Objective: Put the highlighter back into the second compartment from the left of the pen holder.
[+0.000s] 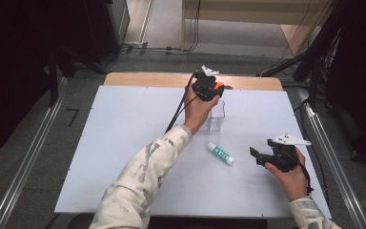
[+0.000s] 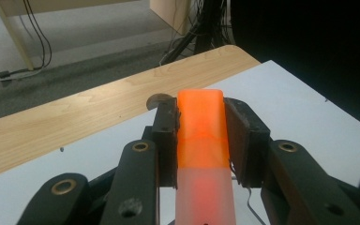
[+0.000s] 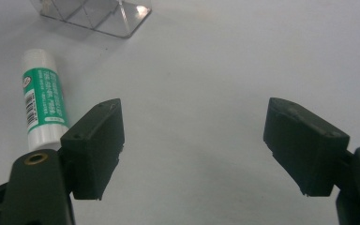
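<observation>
My left gripper (image 1: 215, 88) is held up above a clear plastic box (image 1: 216, 116) near the far middle of the white table. It is shut on an orange and frosted-white block (image 2: 201, 140), which sits between both jaws in the left gripper view. A white and green glue stick (image 1: 220, 153) lies flat on the table just in front of the box. My right gripper (image 1: 257, 157) rests low at the right, jaws wide open and pointing toward the glue stick (image 3: 40, 96), with nothing between them. The box's corner (image 3: 98, 14) shows at the top of the right gripper view.
The white tabletop (image 1: 124, 143) lies on a wooden table whose far edge (image 1: 162, 79) shows beyond it. Metal rails (image 1: 24, 162) run along both sides, and cables (image 1: 162, 47) lie on the floor behind.
</observation>
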